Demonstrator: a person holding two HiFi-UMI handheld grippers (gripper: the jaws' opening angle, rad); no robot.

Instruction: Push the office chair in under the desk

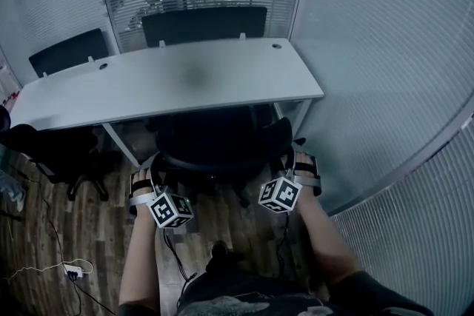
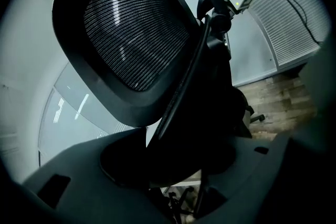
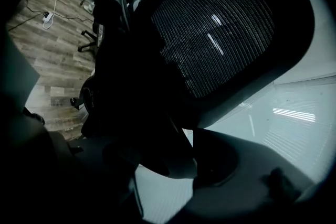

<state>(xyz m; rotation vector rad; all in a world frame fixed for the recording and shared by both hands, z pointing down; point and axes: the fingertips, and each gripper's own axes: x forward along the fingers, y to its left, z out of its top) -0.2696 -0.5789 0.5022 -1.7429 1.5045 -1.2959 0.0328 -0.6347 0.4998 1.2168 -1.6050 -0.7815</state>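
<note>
The black office chair (image 1: 215,140) stands with its seat partly beneath the white desk (image 1: 185,78), its backrest towards me. My left gripper (image 1: 143,180) is at the backrest's left edge and my right gripper (image 1: 302,165) at its right edge. In the left gripper view the mesh backrest (image 2: 136,34) fills the frame, and its frame runs down between the jaws of the left gripper (image 2: 163,165), which are closed on it. The right gripper view shows the same mesh backrest (image 3: 215,29), its rim caught between the jaws of the right gripper (image 3: 178,165).
Two more black chairs (image 1: 204,22) (image 1: 70,52) stand behind the desk, and another chair (image 1: 59,152) at its left end. A glass wall with blinds (image 1: 385,48) runs close on the right. A power strip with cables (image 1: 74,271) lies on the wooden floor.
</note>
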